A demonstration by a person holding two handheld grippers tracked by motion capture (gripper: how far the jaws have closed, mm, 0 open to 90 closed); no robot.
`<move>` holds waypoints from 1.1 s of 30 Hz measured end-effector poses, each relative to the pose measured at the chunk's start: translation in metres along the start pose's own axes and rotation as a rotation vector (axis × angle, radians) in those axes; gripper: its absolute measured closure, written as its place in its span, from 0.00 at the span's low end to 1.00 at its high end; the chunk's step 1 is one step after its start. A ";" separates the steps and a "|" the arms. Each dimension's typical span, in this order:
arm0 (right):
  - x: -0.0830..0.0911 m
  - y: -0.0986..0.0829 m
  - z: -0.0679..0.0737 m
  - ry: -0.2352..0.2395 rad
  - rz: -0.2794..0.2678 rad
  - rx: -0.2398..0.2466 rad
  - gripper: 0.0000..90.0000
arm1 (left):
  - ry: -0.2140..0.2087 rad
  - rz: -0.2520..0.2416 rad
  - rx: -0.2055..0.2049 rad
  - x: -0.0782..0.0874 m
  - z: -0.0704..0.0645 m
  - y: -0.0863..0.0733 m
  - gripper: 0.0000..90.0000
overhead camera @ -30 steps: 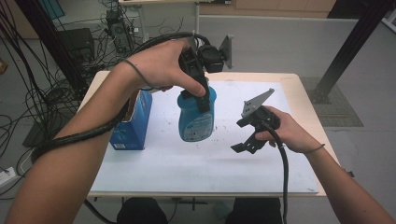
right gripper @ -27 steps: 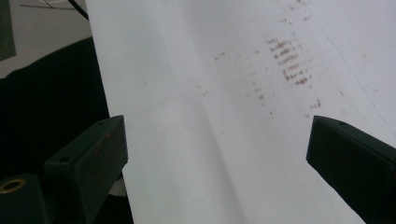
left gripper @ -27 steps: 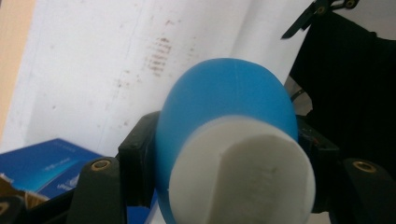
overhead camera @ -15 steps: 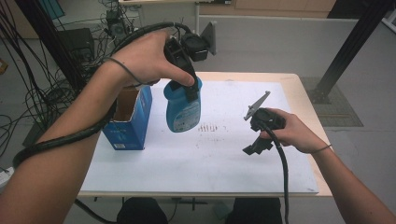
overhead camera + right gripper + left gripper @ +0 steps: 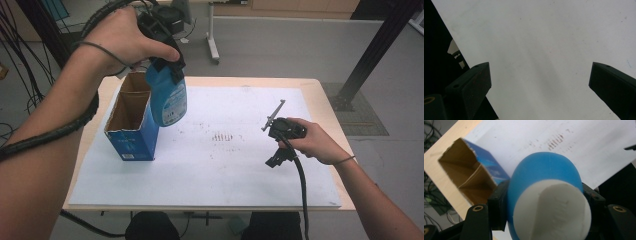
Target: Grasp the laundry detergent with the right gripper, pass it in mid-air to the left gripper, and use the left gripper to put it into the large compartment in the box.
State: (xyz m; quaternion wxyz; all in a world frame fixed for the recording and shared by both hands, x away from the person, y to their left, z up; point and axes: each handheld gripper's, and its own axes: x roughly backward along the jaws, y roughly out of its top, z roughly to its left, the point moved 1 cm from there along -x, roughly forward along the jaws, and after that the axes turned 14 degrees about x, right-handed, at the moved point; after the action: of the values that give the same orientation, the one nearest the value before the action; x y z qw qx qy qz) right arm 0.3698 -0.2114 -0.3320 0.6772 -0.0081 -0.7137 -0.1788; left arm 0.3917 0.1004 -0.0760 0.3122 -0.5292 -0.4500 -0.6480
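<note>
The left gripper (image 5: 544, 202) is clamping both jaws on the neck of a blue bottle (image 5: 167, 95) with a white cap (image 5: 551, 212), and is holding it in the air, tilted, just above and beside the open top of a blue carton (image 5: 131, 122). The carton is standing upright at the left of the white sheet (image 5: 210, 165) covering the table (image 5: 320, 87). The right gripper (image 5: 277, 145) is hanging low over the sheet, well apart from the bottle, its jaws spread wide and gripping nothing. A faint dark smudge (image 5: 222, 136) is lying between carton and right gripper.
</note>
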 end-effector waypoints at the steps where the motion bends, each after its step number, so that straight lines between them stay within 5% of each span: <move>1: 0.000 0.000 0.000 -0.001 0.002 0.003 0.04 | 0.001 0.001 0.015 0.001 0.005 0.000 0.41; 17: -0.005 -0.004 -0.005 0.017 0.007 -0.025 0.04 | 0.018 -0.012 0.250 0.014 0.072 0.007 0.41; 28: -0.007 -0.001 -0.005 0.019 -0.001 -0.016 0.04 | 0.025 -0.002 0.429 0.006 0.114 0.012 0.41; 33: -0.008 -0.001 -0.007 0.012 -0.004 -0.023 0.04 | 0.041 0.004 0.466 0.002 0.124 0.010 0.41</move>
State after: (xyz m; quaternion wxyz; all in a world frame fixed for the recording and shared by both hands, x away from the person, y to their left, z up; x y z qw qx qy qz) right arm 0.3766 -0.2119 -0.3395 0.6809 -0.0136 -0.7076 -0.1885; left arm 0.4505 0.2095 -0.0667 0.4364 -0.4306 -0.5799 -0.5365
